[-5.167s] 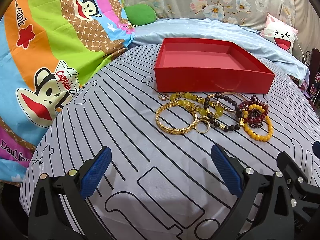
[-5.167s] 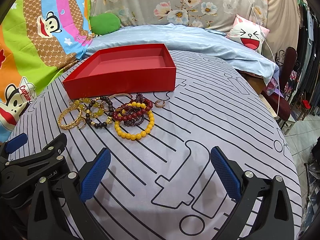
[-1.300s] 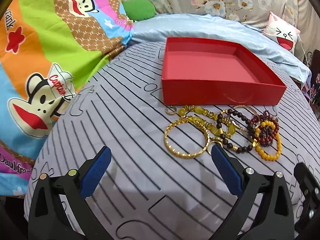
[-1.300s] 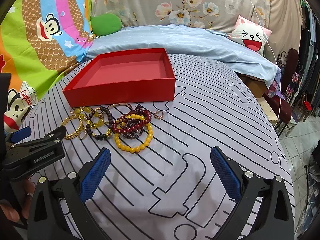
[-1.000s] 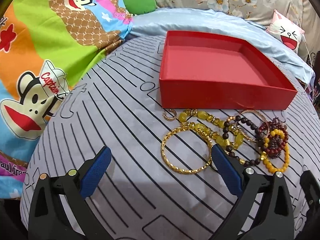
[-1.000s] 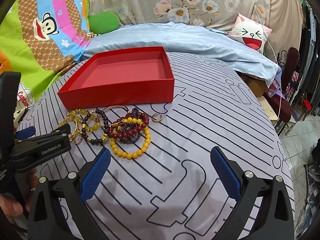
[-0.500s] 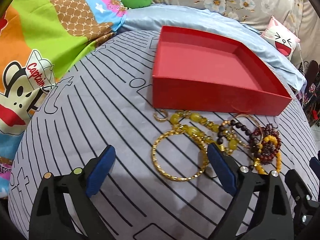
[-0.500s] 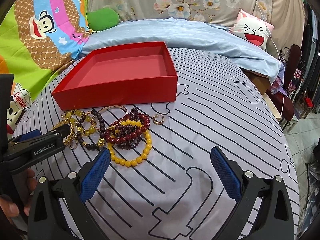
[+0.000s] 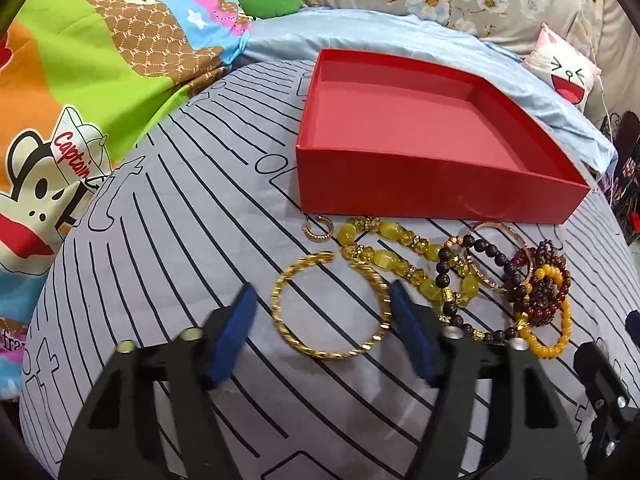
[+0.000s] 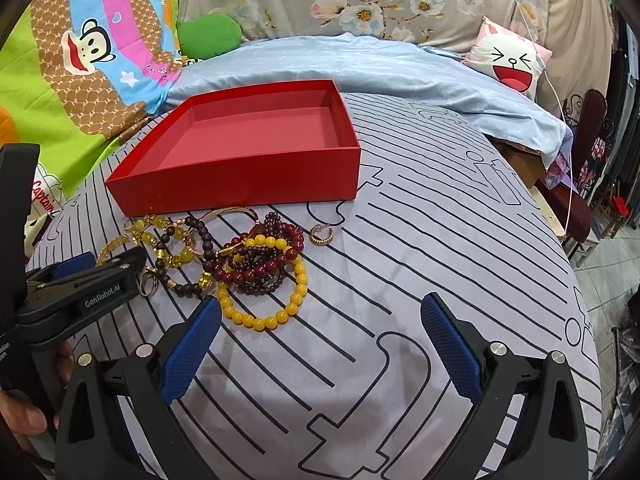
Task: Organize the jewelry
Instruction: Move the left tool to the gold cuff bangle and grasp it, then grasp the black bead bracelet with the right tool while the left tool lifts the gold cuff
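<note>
An empty red box (image 9: 400, 196) (image 10: 240, 184) sits on the striped bedspread. Just in front of it lies a heap of jewelry. A gold bangle (image 9: 332, 355) lies flat between the blue pads of my left gripper (image 9: 320, 300), whose jaws are closing. The right pad is at the bangle's edge and the left pad stands just apart. Right of the bangle lie a yellow-green bead bracelet (image 9: 388, 258), dark bead strands (image 9: 498, 258), dark red bracelets (image 10: 260, 268) and a yellow bead bracelet (image 10: 296, 292). My right gripper (image 10: 320, 308) stands open, its left pad beside the yellow bracelet.
Two small gold ear cuffs (image 9: 318, 230) (image 10: 322, 236) lie at either end of the heap. A colourful cartoon blanket (image 9: 80, 80) lies to the left, with a blue sheet (image 10: 360, 64) and a cat pillow (image 10: 508, 60) behind. The bed edge drops off at the right.
My left gripper came forward and down over the gold bangle, and its jaws narrowed from wide open to just around it. The right gripper crept a little closer to the heap.
</note>
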`<state>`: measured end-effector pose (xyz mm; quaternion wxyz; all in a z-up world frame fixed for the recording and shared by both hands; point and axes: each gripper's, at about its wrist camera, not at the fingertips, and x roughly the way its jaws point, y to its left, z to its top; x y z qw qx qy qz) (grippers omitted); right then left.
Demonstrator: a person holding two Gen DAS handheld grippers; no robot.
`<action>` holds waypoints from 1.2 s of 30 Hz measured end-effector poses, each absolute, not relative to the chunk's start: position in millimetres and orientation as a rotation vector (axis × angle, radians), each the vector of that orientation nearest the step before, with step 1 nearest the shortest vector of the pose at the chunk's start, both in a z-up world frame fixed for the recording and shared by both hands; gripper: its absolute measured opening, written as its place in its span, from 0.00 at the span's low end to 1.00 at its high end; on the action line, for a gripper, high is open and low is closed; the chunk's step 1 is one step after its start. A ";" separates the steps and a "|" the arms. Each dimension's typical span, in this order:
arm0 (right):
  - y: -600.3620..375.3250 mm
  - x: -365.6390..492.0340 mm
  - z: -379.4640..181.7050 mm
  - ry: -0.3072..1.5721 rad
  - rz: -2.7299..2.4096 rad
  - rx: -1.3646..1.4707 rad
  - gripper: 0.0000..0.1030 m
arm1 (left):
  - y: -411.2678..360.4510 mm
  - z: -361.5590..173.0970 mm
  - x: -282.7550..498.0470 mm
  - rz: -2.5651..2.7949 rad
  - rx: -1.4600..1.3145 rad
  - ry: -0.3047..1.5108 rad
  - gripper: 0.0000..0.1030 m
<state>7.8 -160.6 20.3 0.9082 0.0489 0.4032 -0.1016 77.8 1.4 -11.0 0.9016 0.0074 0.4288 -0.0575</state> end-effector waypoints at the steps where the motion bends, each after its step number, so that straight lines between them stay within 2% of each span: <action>1: -161.0 6.8 19.8 0.833 -0.210 0.101 0.94 | 2.9 -10.3 76.1 -0.122 0.005 0.885 0.54; 15: -151.8 11.1 28.4 0.811 -0.152 0.098 0.93 | 34.9 -4.4 43.7 -0.101 -0.086 0.838 0.54; 17: -144.9 16.0 30.8 0.803 -0.132 0.082 0.90 | 37.9 -5.3 41.7 -0.097 -0.092 0.840 0.54; 26: -119.6 54.4 22.1 0.840 -0.043 0.051 0.68 | 42.0 -8.0 45.7 -0.111 -0.105 0.856 0.54; 36: -106.0 81.2 8.9 0.887 0.018 0.045 0.28 | 41.2 -9.9 49.5 -0.129 -0.110 0.866 0.54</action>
